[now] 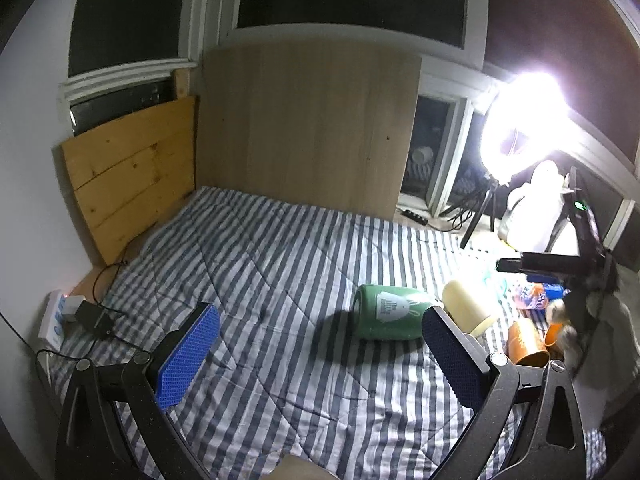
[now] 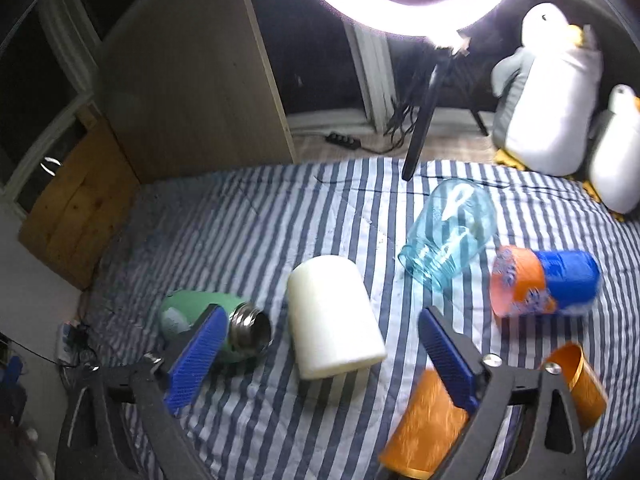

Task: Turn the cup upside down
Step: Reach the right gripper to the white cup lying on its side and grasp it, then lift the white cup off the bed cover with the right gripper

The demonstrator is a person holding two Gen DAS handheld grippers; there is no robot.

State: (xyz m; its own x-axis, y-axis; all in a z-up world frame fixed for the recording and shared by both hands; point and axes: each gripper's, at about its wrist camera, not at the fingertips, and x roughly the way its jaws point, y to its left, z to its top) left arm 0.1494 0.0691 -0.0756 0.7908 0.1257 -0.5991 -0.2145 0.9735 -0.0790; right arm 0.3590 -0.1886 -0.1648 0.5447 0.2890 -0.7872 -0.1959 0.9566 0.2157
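Several cups lie on their sides on the striped bedspread (image 2: pixel 260 224). A cream cup (image 2: pixel 332 320) lies straight ahead of my right gripper (image 2: pixel 320 328), which is open and empty with its blue pads either side of the cup and short of it. A green steel-mouthed cup (image 2: pixel 188 312) lies partly behind its left pad. My left gripper (image 1: pixel 320 332) is open and empty above the bedspread (image 1: pixel 260 248); the green cup (image 1: pixel 390 312) lies just ahead of its right pad, with the cream cup (image 1: pixel 468 304) beyond.
A clear blue glass (image 2: pixel 448 232), an orange-and-blue cup (image 2: pixel 544 284) and two orange cups (image 2: pixel 424 424) (image 2: pixel 580 380) lie to the right. A ring light (image 2: pixel 400 0) on a tripod and plush penguins (image 2: pixel 548 92) stand at the far edge. A power strip (image 1: pixel 56 316) sits left.
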